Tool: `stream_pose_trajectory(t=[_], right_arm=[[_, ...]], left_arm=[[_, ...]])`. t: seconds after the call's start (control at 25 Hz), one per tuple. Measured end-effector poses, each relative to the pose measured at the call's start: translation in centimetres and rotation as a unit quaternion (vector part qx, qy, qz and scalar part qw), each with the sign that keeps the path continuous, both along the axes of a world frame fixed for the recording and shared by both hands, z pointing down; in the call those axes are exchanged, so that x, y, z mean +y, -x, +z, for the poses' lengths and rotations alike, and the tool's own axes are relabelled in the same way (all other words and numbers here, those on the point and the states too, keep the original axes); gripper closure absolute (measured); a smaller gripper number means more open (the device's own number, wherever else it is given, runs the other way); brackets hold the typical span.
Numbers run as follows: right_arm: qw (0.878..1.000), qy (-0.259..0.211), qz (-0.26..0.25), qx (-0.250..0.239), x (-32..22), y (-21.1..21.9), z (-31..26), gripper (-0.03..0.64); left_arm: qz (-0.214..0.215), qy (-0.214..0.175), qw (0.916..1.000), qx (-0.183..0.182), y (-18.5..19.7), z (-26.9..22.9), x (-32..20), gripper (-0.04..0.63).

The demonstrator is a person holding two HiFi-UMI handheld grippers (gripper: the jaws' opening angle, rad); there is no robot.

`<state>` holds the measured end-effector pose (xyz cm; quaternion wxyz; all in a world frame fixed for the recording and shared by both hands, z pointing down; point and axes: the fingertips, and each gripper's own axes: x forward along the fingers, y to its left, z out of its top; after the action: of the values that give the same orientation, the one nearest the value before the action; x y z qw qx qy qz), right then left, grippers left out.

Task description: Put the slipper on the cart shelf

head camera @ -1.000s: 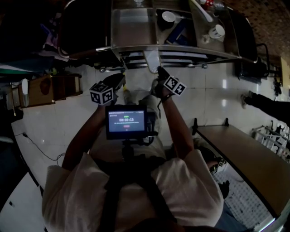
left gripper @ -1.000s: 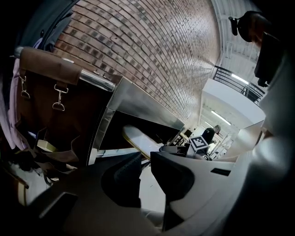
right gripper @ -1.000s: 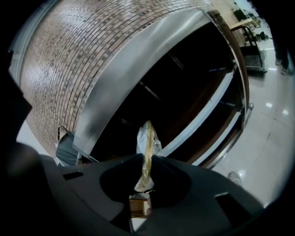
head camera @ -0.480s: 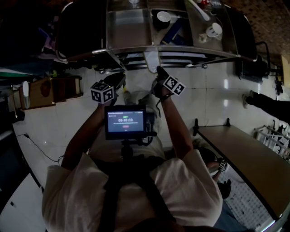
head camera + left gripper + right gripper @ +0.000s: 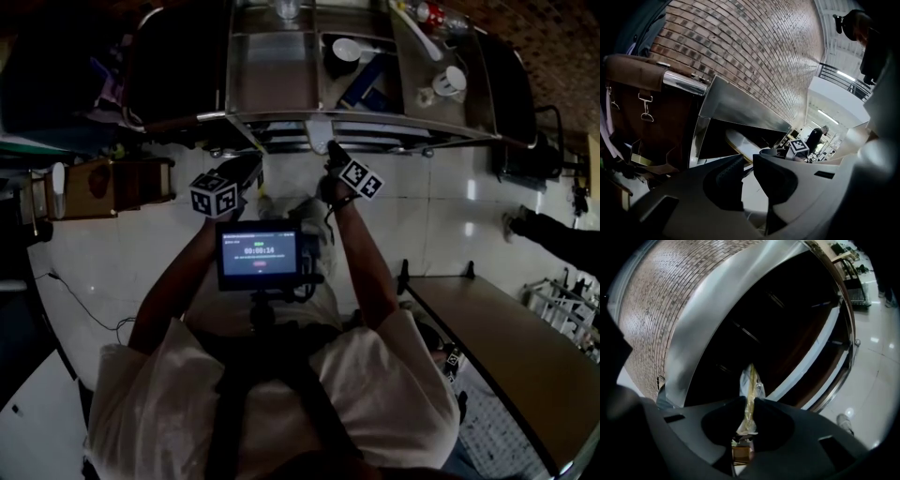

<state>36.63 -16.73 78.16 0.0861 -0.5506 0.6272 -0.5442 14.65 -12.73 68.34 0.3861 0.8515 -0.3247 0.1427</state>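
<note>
A pale slipper [image 5: 317,133] in clear plastic wrap is pinched edge-on by my right gripper [image 5: 330,150], which is shut on it just below the steel cart's [image 5: 366,120] front rim. In the right gripper view the slipper [image 5: 750,380] sticks up from between the jaws of the right gripper [image 5: 749,404], toward the dark shelf opening [image 5: 787,329]. My left gripper [image 5: 246,169] hovers beside it on the left. In its own view the left gripper [image 5: 748,164] has its jaws nearly together with nothing between them, and the slipper [image 5: 740,142] shows ahead.
The cart's top tray holds cups [image 5: 450,80], a bowl [image 5: 347,49] and a bottle [image 5: 427,13]. A brown leather bag [image 5: 98,183] stands at the left and a wooden table [image 5: 506,328] at the right. A person [image 5: 558,236] stands at the far right. A monitor [image 5: 260,254] hangs at my chest.
The cart has come slightly closer in the head view, so the slipper's tip now lies nearer its front rim. Both grippers keep the same grip and spacing.
</note>
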Motion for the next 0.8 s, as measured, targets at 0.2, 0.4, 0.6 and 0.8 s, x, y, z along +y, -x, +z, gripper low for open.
stream_pose_trajectory(t=[0.2,0.4,0.6,0.8], right_arm=[[1.0,0.002,-0.006,-0.006,-0.4,0.5,0.1,0.552],[1.0,0.008,-0.009,-0.001,-1.0,0.6,1.0,0.552],[1.0,0.005,-0.013,0.0,-1.8,0.9,1.6,0.552],[1.0,0.006,-0.01,-0.005,-2.6,1.4,2.6,0.551]], left_arm=[[-0.012,0.004,0.9999,-0.001,0.4,-0.8,0.0,0.535],[-0.02,0.011,0.9997,-0.001,0.2,-1.0,0.2,0.535],[-0.024,0.014,0.9996,-0.004,0.1,-1.1,0.3,0.535],[-0.03,0.016,0.9994,-0.006,0.3,-0.8,0.5,0.535]])
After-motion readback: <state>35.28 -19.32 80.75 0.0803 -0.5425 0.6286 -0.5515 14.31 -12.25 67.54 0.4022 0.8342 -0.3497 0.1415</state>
